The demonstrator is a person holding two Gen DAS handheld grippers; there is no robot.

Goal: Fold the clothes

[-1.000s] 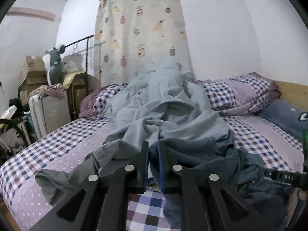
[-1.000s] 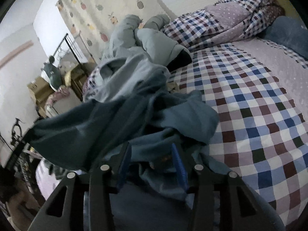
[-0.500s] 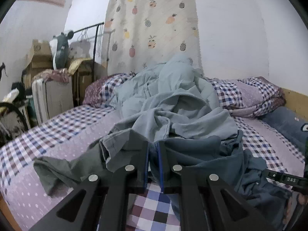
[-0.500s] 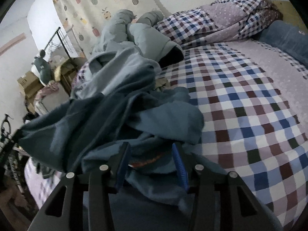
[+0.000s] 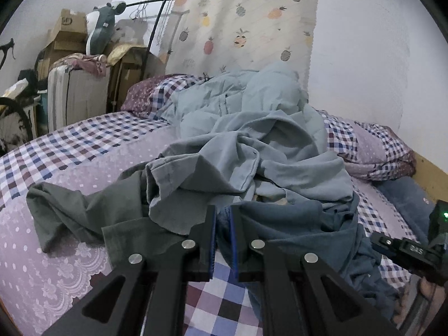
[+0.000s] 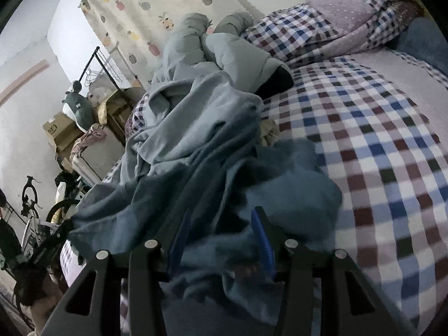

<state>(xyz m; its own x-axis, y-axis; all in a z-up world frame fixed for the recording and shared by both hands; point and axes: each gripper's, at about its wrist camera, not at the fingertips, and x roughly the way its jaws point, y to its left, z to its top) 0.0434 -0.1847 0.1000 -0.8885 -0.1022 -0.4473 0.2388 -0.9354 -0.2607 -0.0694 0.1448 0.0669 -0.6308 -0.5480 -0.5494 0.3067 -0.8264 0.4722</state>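
Checked bed (image 5: 92, 140) carrying the clothes pile | left gripper (image 5: 222, 218) pinching the dark blue garment (image 5: 296, 224), now lifting it closer | right gripper (image 6: 221, 238) spread, straddling that garment — picking-up under way, folding not begun

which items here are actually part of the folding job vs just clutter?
In play:
- dark blue garment, pinched by left gripper; right gripper open around it
- light blue garment
- grey garment

Clutter:
- pineapple curtain
- suitcase
- cardboard boxes
- plush toy
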